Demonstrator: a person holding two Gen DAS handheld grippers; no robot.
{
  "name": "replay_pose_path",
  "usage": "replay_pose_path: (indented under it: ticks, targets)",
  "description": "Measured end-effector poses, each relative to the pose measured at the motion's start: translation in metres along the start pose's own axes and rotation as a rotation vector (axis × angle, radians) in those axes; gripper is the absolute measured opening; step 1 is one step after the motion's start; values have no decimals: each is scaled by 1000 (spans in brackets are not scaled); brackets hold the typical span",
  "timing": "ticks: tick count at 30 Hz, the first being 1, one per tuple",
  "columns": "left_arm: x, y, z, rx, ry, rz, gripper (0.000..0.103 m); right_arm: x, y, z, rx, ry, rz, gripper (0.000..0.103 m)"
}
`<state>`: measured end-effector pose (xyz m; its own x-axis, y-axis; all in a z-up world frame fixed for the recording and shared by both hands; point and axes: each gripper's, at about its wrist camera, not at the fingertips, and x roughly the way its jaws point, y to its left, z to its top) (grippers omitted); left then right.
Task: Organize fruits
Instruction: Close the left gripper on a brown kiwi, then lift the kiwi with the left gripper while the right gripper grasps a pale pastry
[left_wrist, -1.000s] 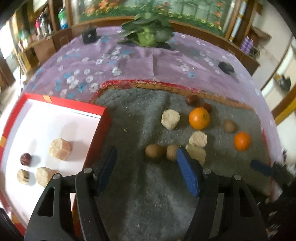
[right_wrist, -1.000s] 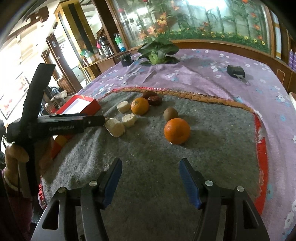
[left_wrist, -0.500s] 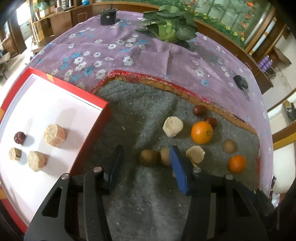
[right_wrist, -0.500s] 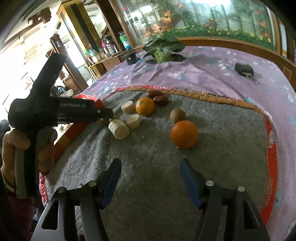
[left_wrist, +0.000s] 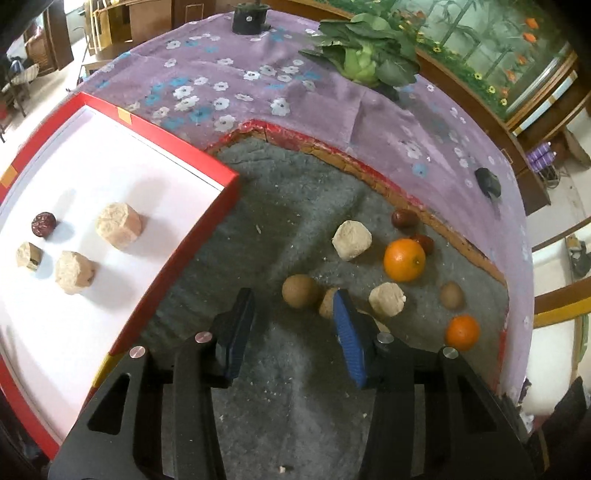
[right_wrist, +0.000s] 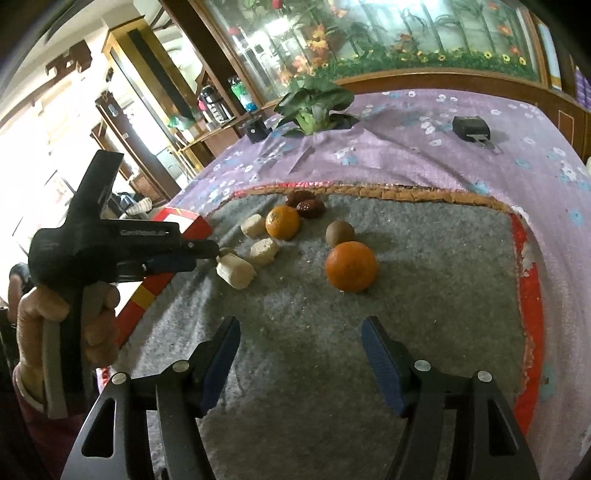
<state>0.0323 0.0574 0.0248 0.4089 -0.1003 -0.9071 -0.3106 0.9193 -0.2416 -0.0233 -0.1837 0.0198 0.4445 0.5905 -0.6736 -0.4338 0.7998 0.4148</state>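
My left gripper (left_wrist: 293, 325) hovers over the grey felt mat (left_wrist: 295, 398), its jaws closing. A brown kiwi (left_wrist: 300, 291) lies just beyond its tips, untouched, and nothing is between the pads. A tan piece (left_wrist: 327, 302) is half hidden behind the right finger. Two oranges (left_wrist: 403, 259) (left_wrist: 462, 332), a second kiwi (left_wrist: 451, 294), beige chunks (left_wrist: 351, 240) and dark dates (left_wrist: 404, 218) lie further out. The red box (left_wrist: 221, 177) on the left holds three beige chunks (left_wrist: 118, 225) and a date (left_wrist: 43, 223). My right gripper (right_wrist: 301, 347) is opening and empty, short of the near orange (right_wrist: 351, 266).
A person's hand (right_wrist: 66, 314) holds the left gripper's handle at the left of the right wrist view. On the purple floral cloth (left_wrist: 258, 92) stand a leafy plant (left_wrist: 365, 55), a black cup (left_wrist: 249, 16) and a small black device (left_wrist: 487, 181). Wooden cabinets ring the table.
The left gripper's jaws have narrowed and the gripper has rolled, so the box and fruit appear turned. The kiwi now sits centred ahead of its tips. The right jaws have widened slightly.
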Motion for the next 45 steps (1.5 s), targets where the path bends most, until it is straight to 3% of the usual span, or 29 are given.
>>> replay_pose_path:
  ticks: [12,14,15,16,17,20,23,28,34,42,45]
  targets:
    - [5,-13,0,-18,-4,-1,46,2,2,-1,-1,27,20,67]
    - [3,-4,5,-46,-23,17,33,4,1,-1,3,32,25,67]
    - [2,1,7,-61,-29,34,21,4,1,-1,2,34,25,67]
    - [4,6,10,-71,-15,36,19,4,1,-1,0,35,23,67]
    - [8,9,9,-65,14,-16,20,5,1,-2,-1,38,21,67]
    - [6,-1,3,-11,3,6,20,8,0,-1,2,46,26,67]
    - [14,-1,5,-51,49,-34,20,11,-1,-1,10,55,27,67]
    - [16,-14,-4,55,22,20,23,14,-2,-1,4,59,20,67]
    - [16,-13,-1,102,32,14,21,-2,2,3,10,-39,80,67]
    - [-14,3,-10,183,-64,27,21,25,48,11,-209,17,-10,67]
    - [-24,13,-10,193,-102,37,21,44,62,19,-271,45,-15,58]
